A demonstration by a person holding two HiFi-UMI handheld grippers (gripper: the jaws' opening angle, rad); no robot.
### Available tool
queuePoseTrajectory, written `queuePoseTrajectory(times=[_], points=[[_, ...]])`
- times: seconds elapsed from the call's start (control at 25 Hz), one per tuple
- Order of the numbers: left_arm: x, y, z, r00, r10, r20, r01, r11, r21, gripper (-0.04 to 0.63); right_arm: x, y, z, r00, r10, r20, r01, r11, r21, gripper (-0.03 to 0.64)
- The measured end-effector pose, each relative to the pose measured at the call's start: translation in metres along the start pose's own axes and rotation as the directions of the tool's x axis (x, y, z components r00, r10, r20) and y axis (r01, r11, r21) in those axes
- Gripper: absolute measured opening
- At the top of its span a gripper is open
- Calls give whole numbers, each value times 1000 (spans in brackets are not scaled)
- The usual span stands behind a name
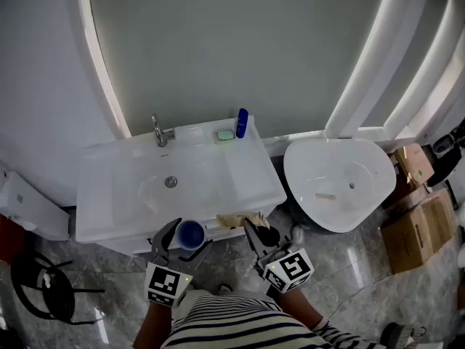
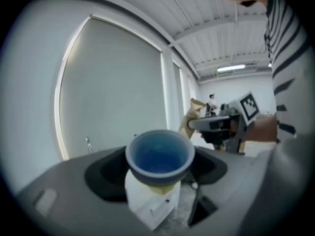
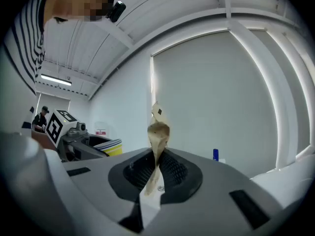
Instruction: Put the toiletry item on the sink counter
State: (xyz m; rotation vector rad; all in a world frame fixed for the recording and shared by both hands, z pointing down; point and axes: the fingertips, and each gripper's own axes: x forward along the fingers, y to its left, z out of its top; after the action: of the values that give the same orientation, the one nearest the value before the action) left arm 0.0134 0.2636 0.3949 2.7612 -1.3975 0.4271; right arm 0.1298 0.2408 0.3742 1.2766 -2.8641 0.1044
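An arched grey panel (image 1: 240, 42) with a lit rim hangs on the white wall (image 1: 43, 64). Below it is glossy grey floor (image 1: 349, 267), with cardboard boxes (image 1: 418, 227) to the right.

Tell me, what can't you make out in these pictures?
- Crumpled beige paper packet, right gripper view: its markings are too small to read.
- Round blue plastic cup, head view: sides hidden, seen from straight above.
- Tall dark blue bottle, head view: label too small.

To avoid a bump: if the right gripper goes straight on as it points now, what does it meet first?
Likely the grey wall panel behind the sink counter; depth is unclear. The right gripper holds a tan packet; the blue bottle stands right of its line.
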Motion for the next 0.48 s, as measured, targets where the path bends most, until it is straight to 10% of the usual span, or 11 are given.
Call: queuePoseTrajectory(times=[0.48], points=[[-4, -3, -1, 1000, -6, 2, 6, 1000, -13, 374, -3, 4, -3, 1000, 11, -7, -11, 1000, 7, 31]])
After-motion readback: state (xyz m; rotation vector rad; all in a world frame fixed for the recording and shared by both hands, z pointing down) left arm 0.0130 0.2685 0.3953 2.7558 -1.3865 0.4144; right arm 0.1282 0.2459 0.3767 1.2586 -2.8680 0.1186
